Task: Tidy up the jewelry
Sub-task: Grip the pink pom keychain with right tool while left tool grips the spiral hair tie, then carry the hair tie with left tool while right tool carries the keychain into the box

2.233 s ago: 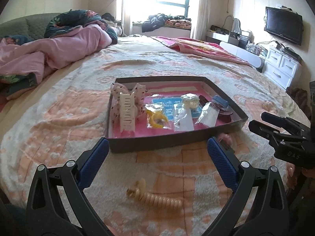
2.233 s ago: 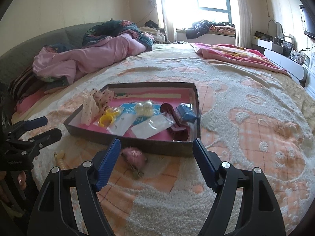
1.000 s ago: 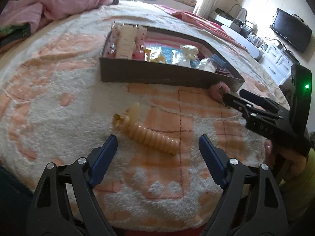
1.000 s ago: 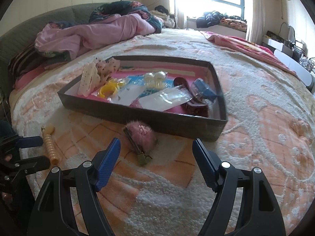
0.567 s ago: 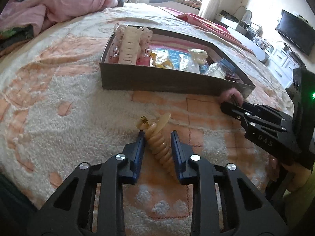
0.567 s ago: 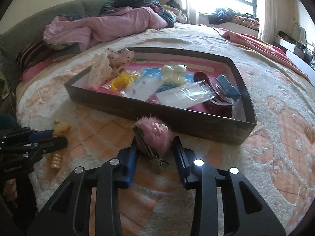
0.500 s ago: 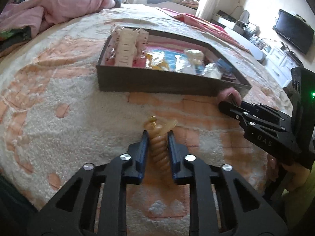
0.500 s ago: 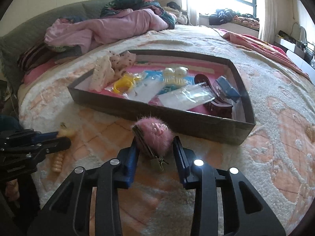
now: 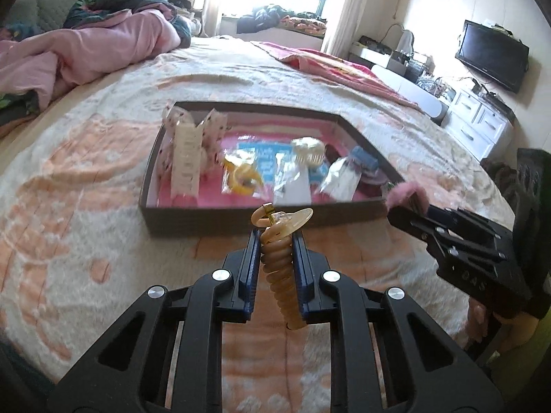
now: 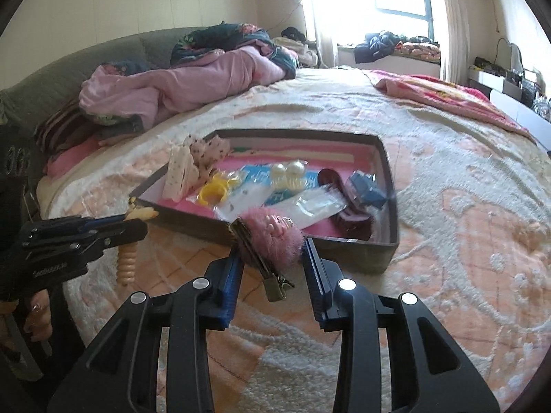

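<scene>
Looking along my left gripper (image 9: 275,241), its jaws clamp the beige spiral hair tie (image 9: 280,268), raised before the dark tray (image 9: 206,220). From my right gripper (image 10: 272,258), jaws pinch the pink fluffy clip (image 10: 272,234), tray wall just beyond.

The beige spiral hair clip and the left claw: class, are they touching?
Touching. The left wrist view shows the left claw closed on the beige spiral hair clip, both blue pads pressing its coils.
</scene>
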A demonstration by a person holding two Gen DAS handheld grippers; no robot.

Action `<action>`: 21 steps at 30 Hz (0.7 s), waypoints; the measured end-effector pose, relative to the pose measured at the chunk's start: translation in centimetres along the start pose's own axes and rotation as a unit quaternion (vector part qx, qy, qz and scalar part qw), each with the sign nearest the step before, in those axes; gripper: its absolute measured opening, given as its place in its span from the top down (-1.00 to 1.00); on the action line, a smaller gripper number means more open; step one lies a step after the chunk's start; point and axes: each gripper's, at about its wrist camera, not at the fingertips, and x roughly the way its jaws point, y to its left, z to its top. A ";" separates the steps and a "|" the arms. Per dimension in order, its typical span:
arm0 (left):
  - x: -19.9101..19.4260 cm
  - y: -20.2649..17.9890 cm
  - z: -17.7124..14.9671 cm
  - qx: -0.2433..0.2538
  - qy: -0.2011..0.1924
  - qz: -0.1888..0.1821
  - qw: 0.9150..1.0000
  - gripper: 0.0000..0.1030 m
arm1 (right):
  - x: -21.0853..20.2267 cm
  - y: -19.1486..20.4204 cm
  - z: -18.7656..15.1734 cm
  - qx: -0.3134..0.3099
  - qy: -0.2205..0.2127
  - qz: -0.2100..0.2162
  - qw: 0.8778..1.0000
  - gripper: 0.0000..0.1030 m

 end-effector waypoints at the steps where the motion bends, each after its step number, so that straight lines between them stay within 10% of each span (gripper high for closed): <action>1: 0.2 -0.1 0.3 0.001 -0.002 -0.001 1.000 0.77 | -0.1 -0.1 0.2 0.000 -0.004 -0.003 1.000 0.36; 21: 5.0 0.3 5.1 -0.003 -0.006 -0.007 1.000 0.77 | 2.0 -3.1 2.8 0.016 -0.005 -0.042 0.999 0.36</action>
